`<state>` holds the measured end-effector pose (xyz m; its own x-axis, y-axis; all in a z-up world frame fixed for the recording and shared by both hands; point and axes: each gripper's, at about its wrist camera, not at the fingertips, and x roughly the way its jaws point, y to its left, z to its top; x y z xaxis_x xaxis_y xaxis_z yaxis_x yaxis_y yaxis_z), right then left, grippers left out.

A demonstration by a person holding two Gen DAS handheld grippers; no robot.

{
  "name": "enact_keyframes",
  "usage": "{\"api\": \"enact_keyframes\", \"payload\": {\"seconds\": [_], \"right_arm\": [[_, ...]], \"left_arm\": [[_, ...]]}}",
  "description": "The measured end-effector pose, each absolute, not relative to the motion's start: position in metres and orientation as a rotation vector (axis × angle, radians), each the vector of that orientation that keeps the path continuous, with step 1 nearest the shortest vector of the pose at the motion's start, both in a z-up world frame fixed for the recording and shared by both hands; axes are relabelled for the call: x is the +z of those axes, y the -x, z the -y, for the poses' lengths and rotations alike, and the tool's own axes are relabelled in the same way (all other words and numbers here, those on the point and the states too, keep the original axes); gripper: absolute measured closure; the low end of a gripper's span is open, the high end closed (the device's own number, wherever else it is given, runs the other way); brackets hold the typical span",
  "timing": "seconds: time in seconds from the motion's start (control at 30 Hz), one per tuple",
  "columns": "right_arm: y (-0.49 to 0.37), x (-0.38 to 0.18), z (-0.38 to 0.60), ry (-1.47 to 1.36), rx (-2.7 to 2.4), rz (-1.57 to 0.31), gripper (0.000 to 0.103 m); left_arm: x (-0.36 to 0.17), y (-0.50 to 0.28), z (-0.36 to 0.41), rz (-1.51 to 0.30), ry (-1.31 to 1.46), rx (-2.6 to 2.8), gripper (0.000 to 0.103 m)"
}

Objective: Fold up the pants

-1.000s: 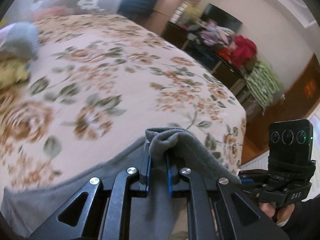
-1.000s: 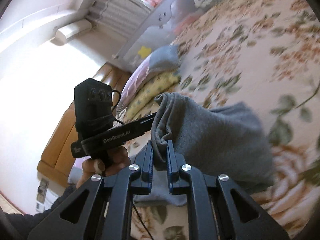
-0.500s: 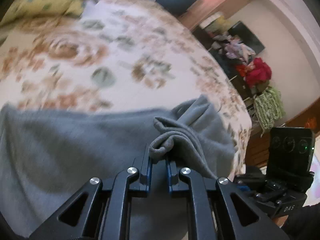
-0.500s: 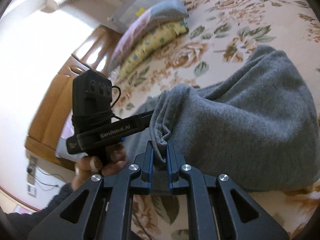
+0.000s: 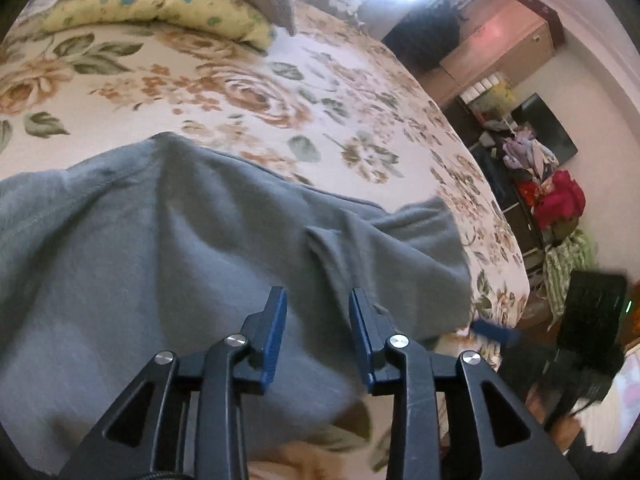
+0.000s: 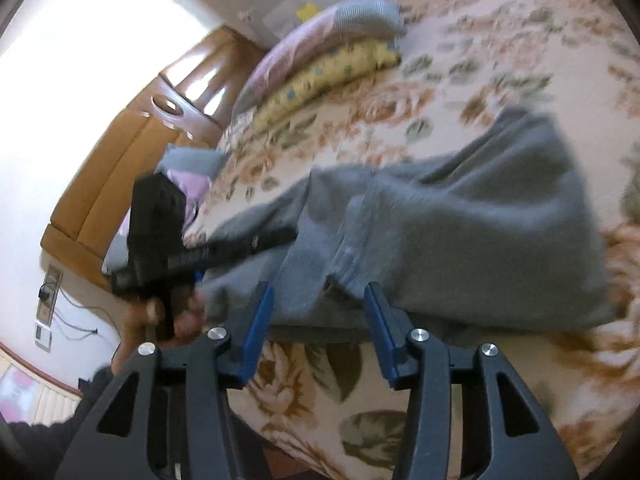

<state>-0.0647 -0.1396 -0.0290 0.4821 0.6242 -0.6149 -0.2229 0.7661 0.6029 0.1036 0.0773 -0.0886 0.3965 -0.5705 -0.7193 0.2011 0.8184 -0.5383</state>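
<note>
We see the grey pants point(image 5: 208, 248) lying folded over on the bed point(image 5: 248, 92), near its foot-side edge, well apart from the stacked pillows point(image 5: 160, 8) at the headboard end. Left hand-held gripper point(image 5: 318, 320): jaws spread and opening, blue pads clear of the cloth beneath them. Right hand-held gripper point(image 6: 318, 320): jaws likewise opening, poised at the pants' near edge point(image 6: 440, 240), pinching nothing. Beside the bed, a cluttered shelf point(image 5: 532, 168) holds heaped clothes; its other contents are blurred
</note>
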Motion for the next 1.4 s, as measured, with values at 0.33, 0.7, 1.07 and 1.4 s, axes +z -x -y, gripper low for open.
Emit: {"api": "enact_keyframes", "payload": {"seconds": [0.33, 0.7, 1.07, 1.4], "right_arm": [[-0.026, -0.020, 0.135, -0.294, 0.478, -0.982, 0.054], [-0.063, -0.086, 0.090, -0.166, 0.521, -1.112, 0.098], [-0.059, -0.102, 0.062, -0.284, 0.626, -1.111, 0.096], [-0.010, -0.014, 0.164, -0.437, 0.586, -0.826, 0.044]], "left_arm": [[-0.125, -0.108, -0.006, -1.132, 0.219, -0.292, 0.054], [-0.143, -0.106, -0.040, -1.126, 0.415, -0.330, 0.088], [-0.133, -0.070, -0.060, -1.134, 0.551, -0.294, 0.086], [-0.075, -0.060, -0.033, -1.029, 0.502, -0.400, 0.072]]}}
